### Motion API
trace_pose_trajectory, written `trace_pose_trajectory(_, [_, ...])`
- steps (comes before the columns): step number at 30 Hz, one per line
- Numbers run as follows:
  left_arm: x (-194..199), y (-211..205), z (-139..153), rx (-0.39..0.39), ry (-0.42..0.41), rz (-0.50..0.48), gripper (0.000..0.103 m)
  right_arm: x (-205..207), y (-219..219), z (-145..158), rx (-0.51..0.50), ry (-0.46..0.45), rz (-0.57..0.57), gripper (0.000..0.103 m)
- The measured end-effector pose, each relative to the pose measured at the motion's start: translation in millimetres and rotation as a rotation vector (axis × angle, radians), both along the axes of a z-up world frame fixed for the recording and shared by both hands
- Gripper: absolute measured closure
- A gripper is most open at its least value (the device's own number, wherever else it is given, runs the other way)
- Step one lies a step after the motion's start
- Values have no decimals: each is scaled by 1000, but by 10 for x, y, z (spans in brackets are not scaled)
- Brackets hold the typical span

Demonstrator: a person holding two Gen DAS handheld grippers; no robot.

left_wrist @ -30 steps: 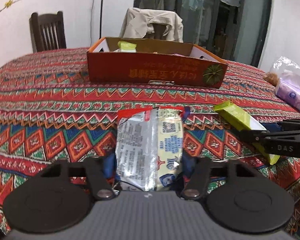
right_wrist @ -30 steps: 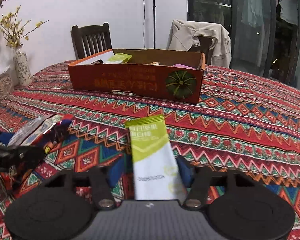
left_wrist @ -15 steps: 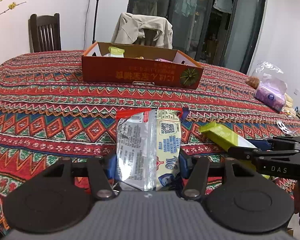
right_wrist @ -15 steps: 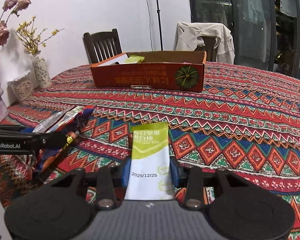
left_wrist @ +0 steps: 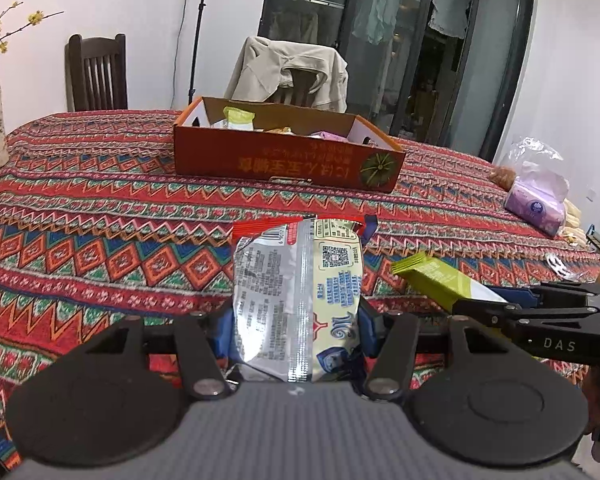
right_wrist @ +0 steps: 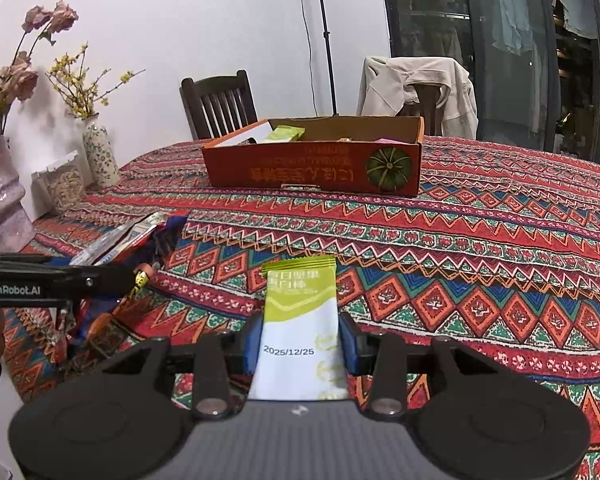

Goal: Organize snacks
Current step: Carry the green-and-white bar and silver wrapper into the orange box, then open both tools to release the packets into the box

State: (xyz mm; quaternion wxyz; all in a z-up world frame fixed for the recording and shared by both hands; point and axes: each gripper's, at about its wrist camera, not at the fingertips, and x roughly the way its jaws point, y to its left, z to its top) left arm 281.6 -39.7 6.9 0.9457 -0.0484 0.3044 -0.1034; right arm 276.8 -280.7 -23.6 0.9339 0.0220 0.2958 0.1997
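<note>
While the left gripper [left_wrist: 296,328] clamped the silver snack pack [left_wrist: 296,304] above the near tablecloth [left_wrist: 100,216], the orange box [left_wrist: 284,160] sat far centre. Right wrist view: right gripper [right_wrist: 300,344] clamped the green-white sachet [right_wrist: 300,320], box [right_wrist: 316,168] far ahead.

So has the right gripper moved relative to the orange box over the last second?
Yes. The right gripper has pulled back from the orange box, which looks smaller and farther away.
</note>
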Motion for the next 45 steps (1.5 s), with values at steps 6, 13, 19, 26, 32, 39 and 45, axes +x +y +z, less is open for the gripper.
trace_pose_trajectory(6, [235, -42, 197, 9, -51, -43, 45, 72, -37, 174, 57, -17, 43, 64])
trace_pose_trajectory(13, [1025, -108, 622, -4, -127, -100, 45, 492, -53, 560, 11, -118, 48, 64])
trace_pose_trajectory(19, [2193, -354, 779, 0, -80, -111, 45, 1391, -142, 948, 34, -176, 8, 64])
trace_pose_trajectory(26, [3484, -563, 561, -19, 67, -34, 45, 2665, -87, 948, -3, -117, -77, 64])
trace_pose_trajectory(32, [4206, -639, 222, -100, 235, -31, 45, 3463, 77, 603, -97, -32, -111, 64])
trace_pose_trajectory(39, [4295, -655, 86, -112, 254, -48, 28, 3824, 280, 316, -214, -5, -120, 57])
trace_pose_trajectory(45, [4008, -506, 311, -53, 174, -92, 28, 3675, 238, 410, -211, -41, -118, 49])
